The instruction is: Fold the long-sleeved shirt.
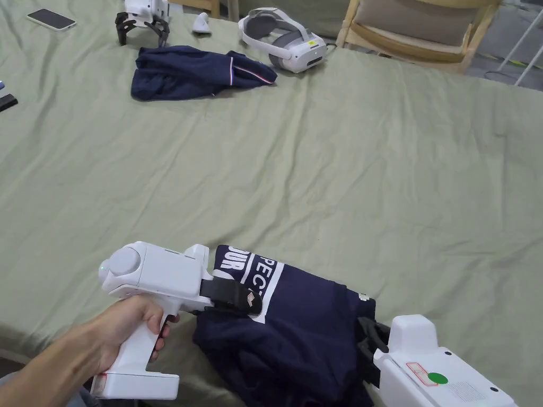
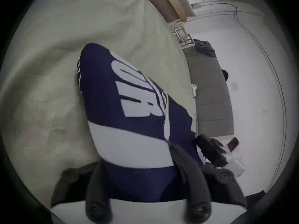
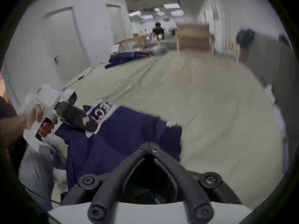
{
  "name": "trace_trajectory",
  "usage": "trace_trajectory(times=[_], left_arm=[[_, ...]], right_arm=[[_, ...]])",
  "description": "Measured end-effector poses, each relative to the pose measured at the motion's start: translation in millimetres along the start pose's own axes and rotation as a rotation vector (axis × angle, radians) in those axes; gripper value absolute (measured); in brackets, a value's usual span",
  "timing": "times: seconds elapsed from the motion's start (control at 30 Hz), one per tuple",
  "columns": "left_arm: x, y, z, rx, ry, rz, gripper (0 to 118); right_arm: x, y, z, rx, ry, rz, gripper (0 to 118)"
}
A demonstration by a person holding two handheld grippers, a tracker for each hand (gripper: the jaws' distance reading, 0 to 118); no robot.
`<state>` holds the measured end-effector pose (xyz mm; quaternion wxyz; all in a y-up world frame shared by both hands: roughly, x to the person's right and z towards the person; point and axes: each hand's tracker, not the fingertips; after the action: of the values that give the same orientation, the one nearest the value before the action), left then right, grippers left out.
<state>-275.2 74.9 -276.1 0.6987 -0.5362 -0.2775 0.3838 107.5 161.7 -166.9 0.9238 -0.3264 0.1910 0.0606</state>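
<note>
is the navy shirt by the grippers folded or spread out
Folded: the navy shirt lies as a compact layered bundle, its white print doubled over at one edge.

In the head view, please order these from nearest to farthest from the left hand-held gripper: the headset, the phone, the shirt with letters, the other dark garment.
From the left hand-held gripper:
1. Shirt with letters, under its jaws, near edge.
2. Other dark garment, far side, left of centre.
3. Headset, far edge, right of the garment.
4. Phone, far left corner.

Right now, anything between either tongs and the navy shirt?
No. The left tongs lie on the long-sleeved shirt near its white print, fabric running between the jaws. The right tongs, jaws together, sit at the shirt's right edge. The other navy garment and headset lie far across the table.
</note>
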Motion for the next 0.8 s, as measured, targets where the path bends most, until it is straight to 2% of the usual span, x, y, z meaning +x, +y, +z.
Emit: trace_trajectory(times=[0.03, 0.1, 0.2, 0.33, 0.53, 0.63, 0.7, 0.8], left_arm=[[3, -4, 6, 0.019, -0.046, 0.055, 24], [7, -6, 24, 0.065, -0.046, -0.015, 22], [-4, 0, 62, 0.086, -0.024, -0.026, 21], [-19, 15, 131, 0.172, 0.079, -0.032, 21], [-60, 39, 249, 0.322, 0.235, 0.014, 21], [-83, 46, 304, 0.439, 0.283, 0.080, 21], [-103, 53, 330, 0.463, 0.365, 0.085, 21], [-127, 58, 347, 0.433, 0.463, 0.127, 21]], right_arm=[[-9, 8, 5, 0.034, -0.006, 0.060, 0], [-26, 24, 5, 0.057, 0.014, 0.118, 0], [-52, 44, -16, 0.061, 0.102, 0.151, 0], [-101, 70, -56, 0.054, 0.201, 0.209, 0], [-193, 120, -115, 0.047, 0.334, 0.254, 0], [-237, 144, -154, 0.010, 0.413, 0.227, 0], [-264, 158, -166, 0.008, 0.432, 0.262, 0], [-289, 165, -183, -0.027, 0.481, 0.252, 0]])
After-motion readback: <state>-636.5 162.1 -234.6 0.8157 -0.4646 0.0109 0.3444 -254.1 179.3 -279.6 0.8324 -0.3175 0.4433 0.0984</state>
